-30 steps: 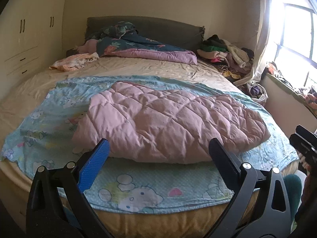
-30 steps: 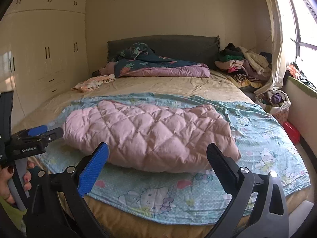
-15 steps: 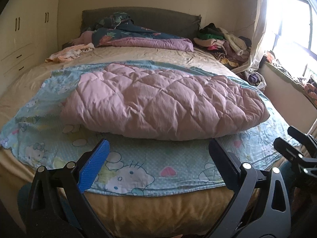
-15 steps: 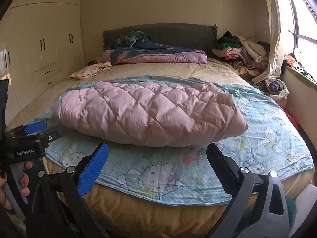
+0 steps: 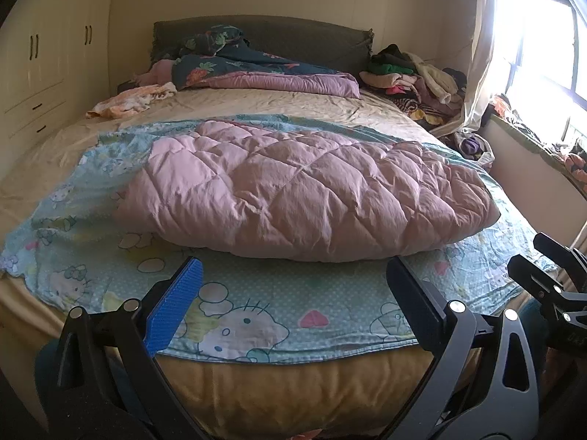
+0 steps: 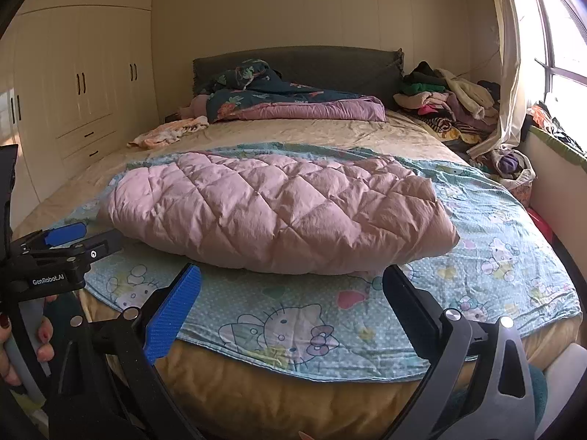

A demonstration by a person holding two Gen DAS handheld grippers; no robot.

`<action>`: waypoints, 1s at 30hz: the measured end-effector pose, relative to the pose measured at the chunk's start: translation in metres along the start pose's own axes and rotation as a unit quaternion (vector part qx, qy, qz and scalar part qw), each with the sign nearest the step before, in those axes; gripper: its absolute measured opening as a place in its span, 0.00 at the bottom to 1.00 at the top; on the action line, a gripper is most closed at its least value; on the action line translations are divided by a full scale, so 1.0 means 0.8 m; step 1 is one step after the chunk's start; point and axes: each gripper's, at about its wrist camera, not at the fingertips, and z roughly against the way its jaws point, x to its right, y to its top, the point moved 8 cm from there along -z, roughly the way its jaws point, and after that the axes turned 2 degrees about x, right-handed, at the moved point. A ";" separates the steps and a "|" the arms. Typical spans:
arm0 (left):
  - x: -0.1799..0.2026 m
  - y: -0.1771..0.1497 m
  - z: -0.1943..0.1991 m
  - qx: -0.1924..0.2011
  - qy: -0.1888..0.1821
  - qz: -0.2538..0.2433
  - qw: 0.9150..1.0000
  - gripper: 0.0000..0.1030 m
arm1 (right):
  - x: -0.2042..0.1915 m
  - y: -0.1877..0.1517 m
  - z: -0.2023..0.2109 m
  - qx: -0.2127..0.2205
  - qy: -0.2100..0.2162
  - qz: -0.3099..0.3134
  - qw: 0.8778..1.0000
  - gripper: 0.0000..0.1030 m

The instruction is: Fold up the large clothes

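Note:
A puffy pink quilted garment [image 5: 304, 190] [image 6: 279, 209] lies folded across a light-blue cartoon-print sheet [image 5: 264, 304] [image 6: 279, 315] on the bed. My left gripper [image 5: 293, 275] is open and empty, held just short of the garment's near edge, above the sheet at the foot of the bed. My right gripper [image 6: 293, 282] is open and empty too, also close to the garment's near edge. In the right wrist view the left gripper [image 6: 62, 242] shows at the left edge, held by a hand [image 6: 22, 341]. The right gripper's fingers [image 5: 550, 267] show at the right edge of the left wrist view.
A dark floral duvet [image 6: 279, 102] and a small peach cloth [image 6: 168, 134] lie near the headboard. A heap of clothes [image 6: 444, 102] sits at the bed's far right corner. Wardrobes [image 6: 73, 84] line the left wall; a window ledge [image 6: 557, 146] runs along the right.
Both grippers have dropped lower and moved closer to the foot of the bed, so the pink garment looms larger. Both stay open and empty.

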 end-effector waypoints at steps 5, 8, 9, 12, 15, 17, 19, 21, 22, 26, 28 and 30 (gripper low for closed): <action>0.000 0.000 0.000 0.000 -0.001 0.000 1.000 0.91 | 0.000 -0.001 -0.001 -0.002 0.001 -0.002 1.000 0.96; 0.001 0.000 0.002 -0.001 -0.003 -0.003 1.000 0.91 | 0.000 -0.001 -0.001 -0.002 0.001 -0.002 1.000 0.96; 0.002 0.001 0.002 -0.001 -0.004 -0.004 1.000 0.91 | -0.001 -0.001 0.000 -0.002 0.001 -0.002 1.000 0.96; 0.002 0.000 0.003 -0.001 -0.005 -0.005 1.000 0.91 | -0.001 -0.001 0.000 -0.001 0.000 -0.002 1.000 0.96; 0.003 0.001 0.003 0.000 -0.004 -0.005 1.000 0.91 | -0.001 -0.001 0.000 -0.001 0.000 -0.002 1.000 0.96; 0.002 0.001 0.003 -0.001 -0.002 -0.007 1.000 0.91 | -0.001 -0.001 -0.001 -0.002 0.000 -0.002 1.000 0.96; 0.001 0.000 0.002 -0.002 -0.002 -0.005 1.000 0.91 | -0.001 -0.001 0.000 -0.001 0.000 -0.001 1.000 0.96; 0.000 0.000 0.002 -0.003 -0.001 -0.004 1.000 0.91 | -0.002 -0.001 0.000 -0.001 -0.002 0.000 1.000 0.96; -0.001 0.000 0.002 -0.003 -0.001 -0.002 1.000 0.91 | -0.002 0.000 0.000 -0.001 -0.002 0.000 1.000 0.96; -0.003 0.000 0.004 -0.002 0.001 -0.002 1.000 0.91 | -0.001 0.001 0.002 0.000 -0.003 0.000 1.000 0.96; -0.004 0.000 0.004 -0.003 0.000 -0.001 1.000 0.91 | -0.001 0.002 0.002 0.000 -0.004 0.000 1.000 0.96; -0.004 0.000 0.004 -0.002 0.000 -0.002 1.000 0.91 | -0.001 0.002 0.002 0.000 -0.003 0.000 1.000 0.96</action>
